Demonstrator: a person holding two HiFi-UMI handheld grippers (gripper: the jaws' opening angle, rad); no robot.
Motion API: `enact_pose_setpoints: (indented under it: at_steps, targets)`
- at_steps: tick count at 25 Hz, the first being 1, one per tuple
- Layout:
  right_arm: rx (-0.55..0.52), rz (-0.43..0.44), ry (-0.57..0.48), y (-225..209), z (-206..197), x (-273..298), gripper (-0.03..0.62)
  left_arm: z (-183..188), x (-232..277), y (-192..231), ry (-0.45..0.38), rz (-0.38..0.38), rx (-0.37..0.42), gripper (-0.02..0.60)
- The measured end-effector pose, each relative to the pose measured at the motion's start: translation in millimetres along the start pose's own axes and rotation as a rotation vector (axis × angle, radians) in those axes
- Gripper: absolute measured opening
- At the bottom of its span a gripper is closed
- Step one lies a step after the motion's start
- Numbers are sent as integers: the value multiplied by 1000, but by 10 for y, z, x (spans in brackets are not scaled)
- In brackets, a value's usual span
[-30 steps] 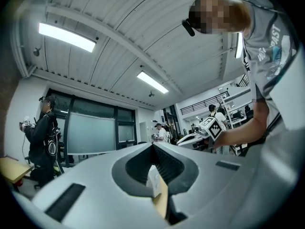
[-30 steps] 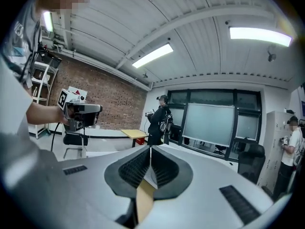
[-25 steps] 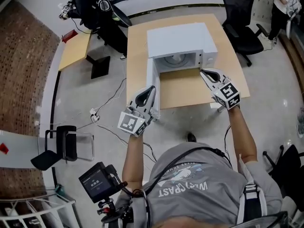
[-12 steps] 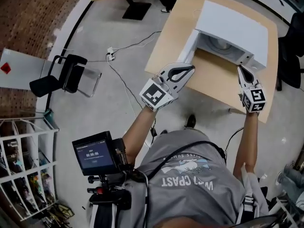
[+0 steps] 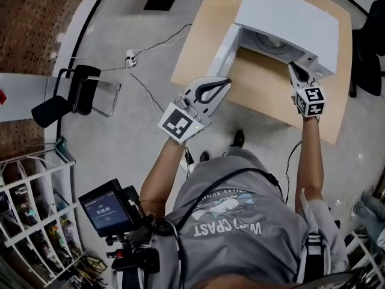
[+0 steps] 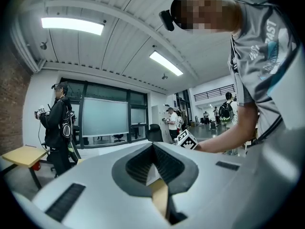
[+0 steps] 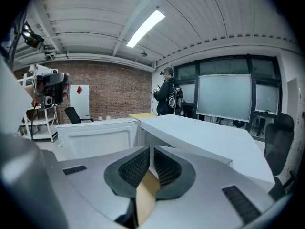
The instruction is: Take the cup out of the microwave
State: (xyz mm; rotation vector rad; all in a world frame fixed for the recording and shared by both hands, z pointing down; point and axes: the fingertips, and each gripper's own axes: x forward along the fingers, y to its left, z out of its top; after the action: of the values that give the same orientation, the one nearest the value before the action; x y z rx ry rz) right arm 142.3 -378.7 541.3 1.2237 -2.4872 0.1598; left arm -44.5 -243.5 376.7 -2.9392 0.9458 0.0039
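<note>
The white microwave (image 5: 295, 20) stands on a wooden table (image 5: 264, 95) with its door (image 5: 224, 47) swung open to the left. Only the pale turntable (image 5: 274, 43) shows in the cavity; I see no cup in any view. My right gripper (image 5: 293, 67) is shut and empty, its tips at the microwave's front right corner. In the right gripper view the right gripper (image 7: 151, 149) points over the microwave's top (image 7: 200, 132), with the door (image 7: 97, 138) to the left. My left gripper (image 5: 224, 83) is shut and empty, near the table's front left edge below the door; the left gripper (image 6: 153, 146) faces the room.
Cables (image 5: 144, 80) trail over the floor left of the table. A black chair (image 5: 66, 98) and a white shelf rack (image 5: 30, 221) stand further left. Another black chair (image 5: 367, 47) is at the right edge. A screen device (image 5: 105, 208) hangs on my chest. People (image 6: 59, 123) stand far off.
My right gripper has gone forward and down to the microwave's front right corner. The left gripper has shifted only slightly. The head view has swung, and both grippers stay shut.
</note>
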Motion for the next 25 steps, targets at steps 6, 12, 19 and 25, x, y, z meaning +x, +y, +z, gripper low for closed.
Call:
enact_pose_setpoints:
  at_steps: [6, 12, 19, 25]
  targets:
    - [57, -37, 20, -257, -280, 292, 14, -150, 96, -4, 66, 23, -34, 41]
    - [82, -69, 55, -510, -554, 749, 79, -302, 71, 9, 108, 47, -69, 43]
    - [97, -88, 121, -709, -875, 1383, 88, -417, 6, 54, 149, 89, -105, 43]
    - [88, -160, 134, -877, -958, 1664, 124, -546, -30, 47, 182, 116, -127, 41]
